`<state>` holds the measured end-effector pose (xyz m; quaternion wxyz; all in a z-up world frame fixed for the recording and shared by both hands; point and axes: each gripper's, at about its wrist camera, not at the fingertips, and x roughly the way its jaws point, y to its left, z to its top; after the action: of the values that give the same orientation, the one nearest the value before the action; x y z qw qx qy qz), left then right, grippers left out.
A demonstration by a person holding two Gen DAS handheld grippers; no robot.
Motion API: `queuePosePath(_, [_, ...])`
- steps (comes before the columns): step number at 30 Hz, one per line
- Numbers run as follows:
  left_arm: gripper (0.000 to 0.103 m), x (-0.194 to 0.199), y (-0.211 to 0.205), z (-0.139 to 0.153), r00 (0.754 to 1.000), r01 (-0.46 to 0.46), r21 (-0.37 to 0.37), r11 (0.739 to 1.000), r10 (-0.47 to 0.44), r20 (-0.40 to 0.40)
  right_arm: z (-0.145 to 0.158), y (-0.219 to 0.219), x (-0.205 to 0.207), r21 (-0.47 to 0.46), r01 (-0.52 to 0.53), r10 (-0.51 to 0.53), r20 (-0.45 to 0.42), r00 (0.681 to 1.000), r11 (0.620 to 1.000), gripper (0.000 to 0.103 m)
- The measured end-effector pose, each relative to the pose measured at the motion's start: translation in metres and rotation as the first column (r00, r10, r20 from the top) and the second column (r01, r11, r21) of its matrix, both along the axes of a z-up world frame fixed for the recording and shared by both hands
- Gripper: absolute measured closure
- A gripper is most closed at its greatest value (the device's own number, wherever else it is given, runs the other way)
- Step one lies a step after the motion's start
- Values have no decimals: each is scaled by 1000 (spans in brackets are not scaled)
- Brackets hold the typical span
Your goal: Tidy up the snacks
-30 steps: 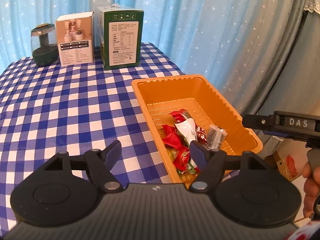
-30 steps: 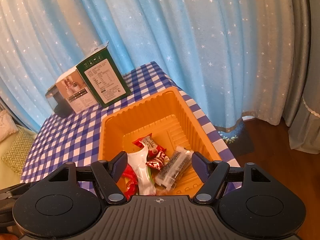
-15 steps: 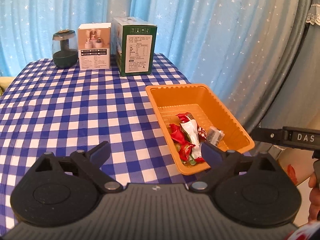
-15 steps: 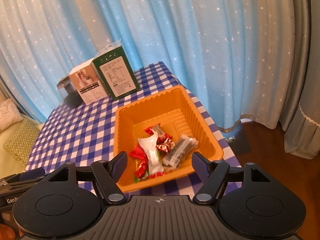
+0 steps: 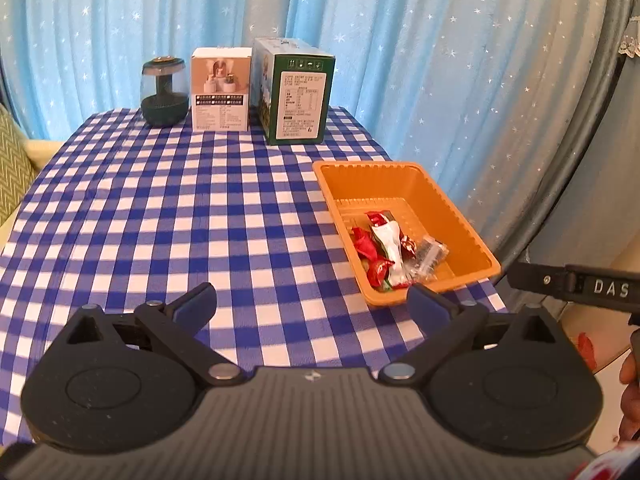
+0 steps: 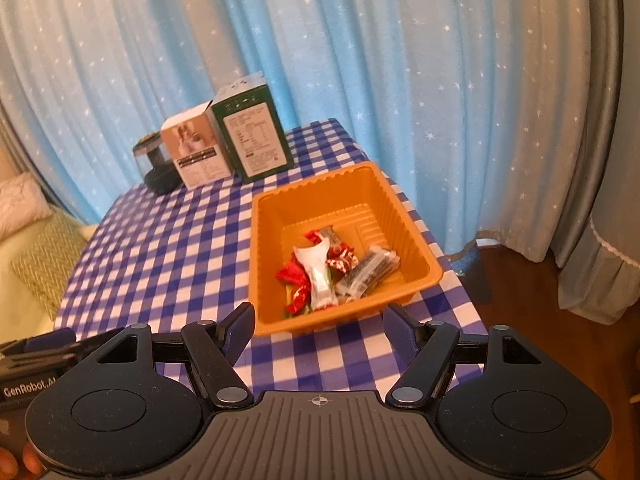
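Both hand-held grippers, left point(image 5: 312, 300) still opening and right point(image 6: 319, 322) open and empty, hover short of the orange tray's point(image 6: 320, 322) near rim.

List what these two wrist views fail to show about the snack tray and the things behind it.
- Snacks at the bottom of the pile: covered by the white wrapper in both views, so no exact count.
- Green box label text: too small to read in either view.
- Dark jar: partly hidden by the white box in the right wrist view.
- Orange tray near wall: partly behind the left gripper finger in the left wrist view.
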<state>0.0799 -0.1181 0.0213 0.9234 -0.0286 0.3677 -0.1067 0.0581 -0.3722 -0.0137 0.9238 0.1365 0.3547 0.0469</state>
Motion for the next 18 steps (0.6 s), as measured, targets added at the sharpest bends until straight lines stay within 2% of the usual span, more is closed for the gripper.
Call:
queuePosePath(10, [2, -32, 5, 7, 1000, 5, 28, 1000, -5, 5, -1, 13, -34, -55, -24, 24, -11, 1000, 998, 32])
queuePosePath(18, [0, -53, 5, 13, 1000, -2, 64, 998, 0, 30, 1, 15, -50, -55, -23, 23, -9, 1000, 998, 32])
